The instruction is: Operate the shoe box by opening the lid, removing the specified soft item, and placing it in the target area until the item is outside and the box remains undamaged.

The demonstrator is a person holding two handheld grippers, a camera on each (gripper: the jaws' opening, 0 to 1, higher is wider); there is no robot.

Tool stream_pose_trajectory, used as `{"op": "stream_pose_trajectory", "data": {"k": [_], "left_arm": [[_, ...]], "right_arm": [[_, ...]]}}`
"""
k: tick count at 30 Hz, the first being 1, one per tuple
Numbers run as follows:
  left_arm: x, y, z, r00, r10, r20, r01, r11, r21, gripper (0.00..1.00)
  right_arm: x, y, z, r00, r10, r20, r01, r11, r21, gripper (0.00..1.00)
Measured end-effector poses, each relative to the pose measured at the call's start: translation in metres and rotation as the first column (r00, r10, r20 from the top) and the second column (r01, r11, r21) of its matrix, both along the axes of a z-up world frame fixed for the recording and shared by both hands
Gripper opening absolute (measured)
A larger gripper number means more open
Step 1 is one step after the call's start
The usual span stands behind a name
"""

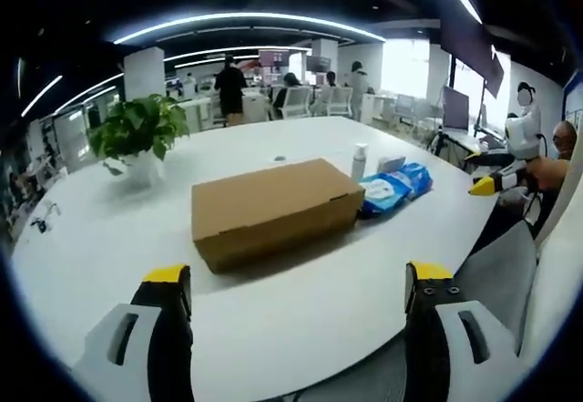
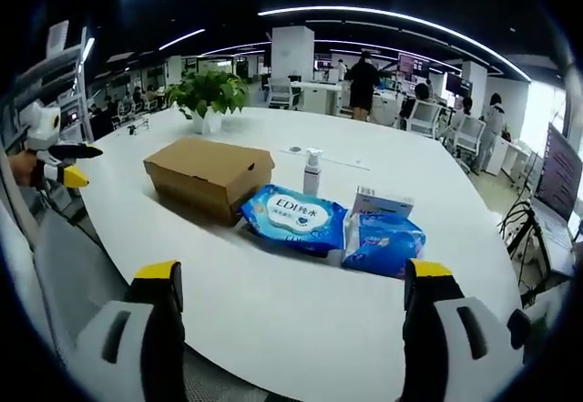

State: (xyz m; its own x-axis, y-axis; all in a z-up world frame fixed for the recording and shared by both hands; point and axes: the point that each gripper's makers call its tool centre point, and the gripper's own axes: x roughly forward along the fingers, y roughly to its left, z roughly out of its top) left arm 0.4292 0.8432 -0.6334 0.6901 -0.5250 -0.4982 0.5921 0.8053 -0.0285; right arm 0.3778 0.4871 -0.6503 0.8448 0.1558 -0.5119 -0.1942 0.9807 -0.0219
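A closed brown cardboard shoe box (image 1: 273,209) lies on the white table (image 1: 109,229), its lid down flat. In the left gripper view my left gripper (image 1: 298,274) hovers over the near table edge, short of the box, open with nothing between its yellow-tipped jaws. The right gripper (image 1: 492,183) shows at the far right, held in a hand. In the right gripper view the box (image 2: 208,172) sits ahead to the left. My right gripper (image 2: 296,274) is open and empty above the table's near edge. The left gripper (image 2: 59,170) appears at the far left.
Two blue wet-wipe packs (image 2: 293,218) (image 2: 383,241), a small white carton (image 2: 381,203) and a spray bottle (image 2: 312,172) lie right of the box. A potted plant (image 1: 138,133) stands behind it. A grey chair (image 1: 496,270) is at the table edge. People stand at desks beyond.
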Motion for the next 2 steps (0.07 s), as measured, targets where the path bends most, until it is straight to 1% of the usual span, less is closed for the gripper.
{"op": "stream_pose_trajectory", "data": {"k": [2], "left_arm": [[0.0001, -0.0010, 0.0006, 1.000, -0.003, 0.000, 0.003, 1.000, -0.001, 1.00]], "right_arm": [[-0.0007, -0.0001, -0.0003, 1.000, 0.000, -0.001, 0.000, 1.000, 0.000, 0.96]]}}
